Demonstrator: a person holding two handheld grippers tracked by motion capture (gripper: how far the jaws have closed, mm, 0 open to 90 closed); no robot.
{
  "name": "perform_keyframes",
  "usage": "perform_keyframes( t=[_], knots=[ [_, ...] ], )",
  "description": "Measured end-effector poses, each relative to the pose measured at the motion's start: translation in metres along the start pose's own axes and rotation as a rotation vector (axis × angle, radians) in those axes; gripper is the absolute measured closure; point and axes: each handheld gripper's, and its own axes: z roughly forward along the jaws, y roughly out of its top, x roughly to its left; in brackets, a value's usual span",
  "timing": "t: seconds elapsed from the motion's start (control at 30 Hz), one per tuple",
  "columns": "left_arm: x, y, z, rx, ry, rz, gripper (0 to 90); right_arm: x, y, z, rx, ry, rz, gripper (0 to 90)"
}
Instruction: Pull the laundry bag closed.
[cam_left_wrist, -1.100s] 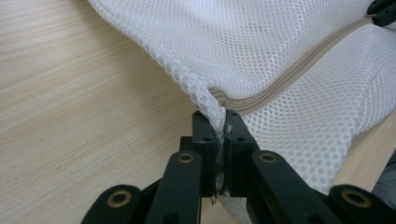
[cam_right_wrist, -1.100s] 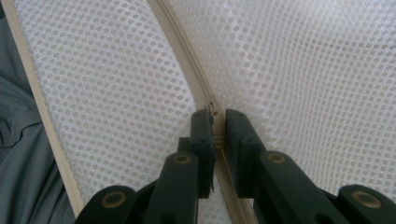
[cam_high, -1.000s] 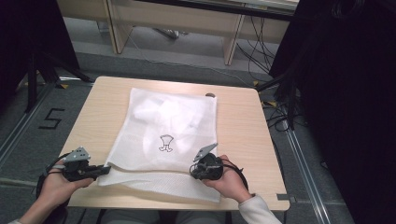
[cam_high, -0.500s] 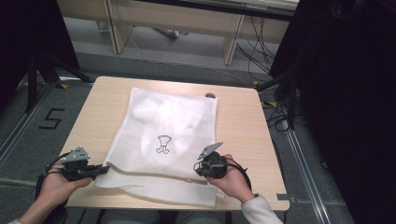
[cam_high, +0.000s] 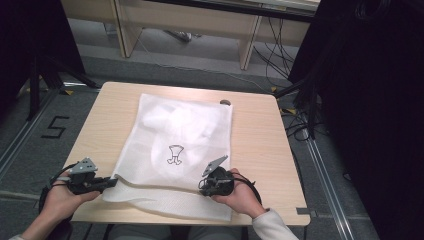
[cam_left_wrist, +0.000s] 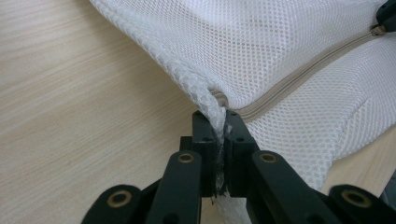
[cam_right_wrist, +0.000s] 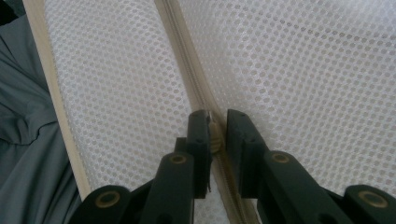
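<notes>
A white mesh bag (cam_high: 180, 135) with a small black drawing lies flat on the wooden table (cam_high: 260, 135). My left gripper (cam_high: 112, 181) is at the bag's near left corner. In the left gripper view its jaws (cam_left_wrist: 219, 121) are shut on the mesh edge beside the end of the beige zip (cam_left_wrist: 299, 77). My right gripper (cam_high: 201, 189) rests on the bag's near part, right of the middle. Its jaws (cam_right_wrist: 217, 116) straddle the zip pull (cam_right_wrist: 215, 137) and have just been opening: a gap shows between the pull and the right-hand jaw.
The table's near edge (cam_right_wrist: 51, 93) runs close beside the zip, with grey cloth (cam_right_wrist: 23, 140) below it. A small dark hole (cam_high: 225, 102) marks the table's far side. Pale desk legs (cam_high: 249, 47) and cables (cam_high: 300, 125) stand beyond and right of the table.
The right hand has shifted slightly to the left over the bag's near part. The left hand and the bag have kept still.
</notes>
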Motion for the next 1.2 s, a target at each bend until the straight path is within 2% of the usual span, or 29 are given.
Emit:
perform_keyframes(
  t=[0.13, 0.2, 0.33, 0.4, 0.43, 0.47, 0.53, 0.67, 0.73, 0.77, 0.8, 1.07, 1.2],
  knots=[
    [0.002, 0.0, -0.001, 0.019, -0.007, 0.022, 84.8, 0.001, 0.0, 0.006, 0.011, 0.011, -0.007, 79.0],
    [0.001, 0.0, 0.0, 0.02, -0.006, 0.022, 84.8, 0.003, 0.0, 0.009, 0.029, 0.018, -0.005, 78.9],
    [0.001, 0.0, -0.001, 0.024, -0.007, 0.023, 84.8, 0.002, 0.0, 0.01, 0.028, 0.021, -0.005, 80.6],
    [0.002, 0.0, -0.001, 0.024, -0.006, 0.024, 84.8, 0.003, 0.0, 0.01, 0.032, 0.009, -0.007, 81.8],
    [0.001, 0.0, -0.001, 0.025, -0.007, 0.021, 84.8, 0.004, 0.001, 0.01, 0.042, 0.019, -0.003, 81.9],
    [0.001, 0.0, -0.001, 0.022, -0.006, 0.011, 84.8, 0.004, 0.001, 0.01, 0.04, 0.009, -0.014, 82.0],
    [0.0, 0.0, 0.0, 0.005, 0.008, 0.002, 84.8, 0.005, 0.001, 0.008, 0.048, 0.005, -0.012, 82.1],
    [0.0, -0.001, 0.0, 0.004, 0.014, 0.005, 84.8, 0.003, 0.001, 0.002, 0.047, 0.001, -0.009, 82.2],
    [0.001, 0.0, -0.001, 0.018, 0.009, 0.003, 84.8, 0.003, 0.0, -0.002, 0.053, -0.003, -0.006, 82.3],
    [0.0, -0.001, 0.0, -0.003, 0.013, -0.001, 84.8, 0.003, -0.001, -0.003, 0.058, -0.001, -0.001, 82.3],
    [0.002, 0.0, -0.002, 0.027, 0.01, 0.015, 84.9, 0.003, -0.001, -0.004, 0.059, -0.016, -0.004, 82.3],
    [0.0, -0.001, 0.0, 0.014, 0.004, -0.004, 84.8, 0.0, -0.008, -0.013, 0.065, -0.028, 0.003, 82.3],
    [0.002, 0.0, -0.002, 0.031, 0.005, 0.017, 84.8, 0.0, -0.011, -0.015, 0.083, -0.039, 0.004, 82.3]
  ],
)
